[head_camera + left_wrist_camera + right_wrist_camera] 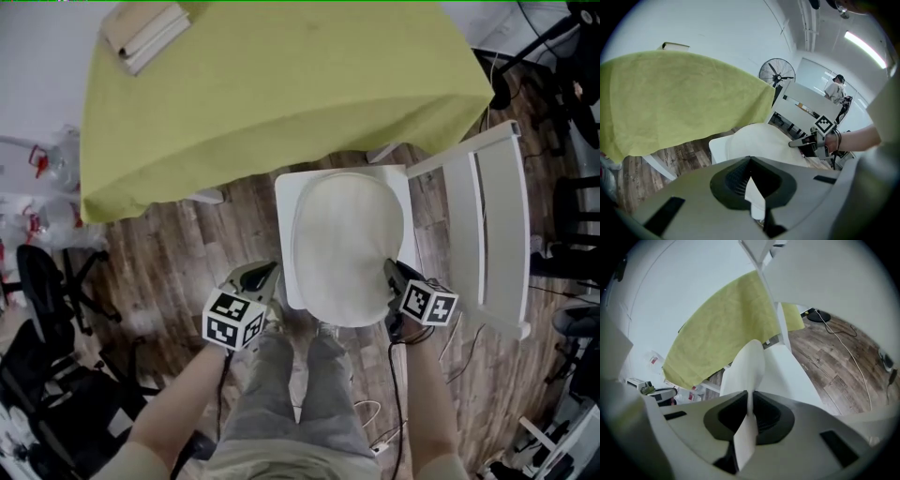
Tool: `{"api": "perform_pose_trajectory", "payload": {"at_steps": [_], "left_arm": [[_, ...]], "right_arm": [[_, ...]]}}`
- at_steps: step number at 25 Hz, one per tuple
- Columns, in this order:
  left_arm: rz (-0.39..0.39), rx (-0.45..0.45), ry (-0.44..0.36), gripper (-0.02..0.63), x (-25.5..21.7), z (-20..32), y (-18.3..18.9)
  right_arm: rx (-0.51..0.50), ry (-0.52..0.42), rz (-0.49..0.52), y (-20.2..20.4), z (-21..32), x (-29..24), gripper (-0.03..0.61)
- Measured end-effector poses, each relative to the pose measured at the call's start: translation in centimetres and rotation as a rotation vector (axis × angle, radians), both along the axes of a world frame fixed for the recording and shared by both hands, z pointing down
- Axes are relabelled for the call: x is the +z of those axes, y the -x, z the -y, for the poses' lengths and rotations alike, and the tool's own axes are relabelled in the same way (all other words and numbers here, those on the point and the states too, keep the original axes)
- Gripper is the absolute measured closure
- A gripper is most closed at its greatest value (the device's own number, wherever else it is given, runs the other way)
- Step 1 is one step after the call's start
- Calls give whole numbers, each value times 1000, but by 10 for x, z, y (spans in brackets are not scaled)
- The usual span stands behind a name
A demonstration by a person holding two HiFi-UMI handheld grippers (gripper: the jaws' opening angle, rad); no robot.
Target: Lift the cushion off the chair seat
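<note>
The cushion (345, 246) is sitting over the seat (286, 234) of the white chair (497, 225). It's a pale rounded oval. In the head view its long axis is running from the person's end toward the surface (281, 84) ahead, in line with the backrest, which is standing off to the right. The near end is poking out a bit past the front edge of the seat.

Both tools are clenching the cushion at that near end. The left tool (272, 284) is biting the near left edge, and in the left gripper view a white strip of cushion is sitting pinched between its closed pads (752, 187). The right tool (392, 274) is gripping the near right edge. In the right gripper view its jaws (749, 416) are squeezing the edge, with the cushion (752, 366) rising away edge-on, almost like a blade.

A yellow-green cloth (394, 56) is draping over the surface, and a couple of books (145, 33) are lying at its far left corner, too small to read. The only clear print is the black-and-white square patterns on the marker cubes (232, 319). Some bags (37, 159) with red labels are sitting on the wood floor (187, 244) at the left, unreadable too.
</note>
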State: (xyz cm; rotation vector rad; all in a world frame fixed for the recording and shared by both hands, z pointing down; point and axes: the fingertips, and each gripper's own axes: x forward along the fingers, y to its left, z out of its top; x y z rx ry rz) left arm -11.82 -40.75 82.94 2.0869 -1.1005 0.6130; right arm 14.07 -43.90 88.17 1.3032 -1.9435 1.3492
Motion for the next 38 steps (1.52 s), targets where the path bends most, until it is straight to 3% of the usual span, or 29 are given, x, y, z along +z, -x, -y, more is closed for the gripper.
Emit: {"api": "perform_pose_trajectory", "payload": {"at_steps": [5,10,16,27,32,38], "left_arm": [[-6,-38,-30,600,-43,-6,17],[3,-41,-73,600,-92,-15,26],[22,-51,-145,600,-165,-20,40],[39,-58,-336,600,-310,-10,55],[64,-59,-462,600,-388,-4,62],[48,-77,-592,600,-471,-1,69]], "right_arm": [[-33,-84,-15,17,4,-66,526],[-94,-175,-91,25,14,-138,526],[-83,-285,-112,29,23,-242,526],[-49,-584,-91,38,34,-456,526],[-13,-736,-54,42,33,-555,525],[3,-883,-60,41,13,-637,525]]}}
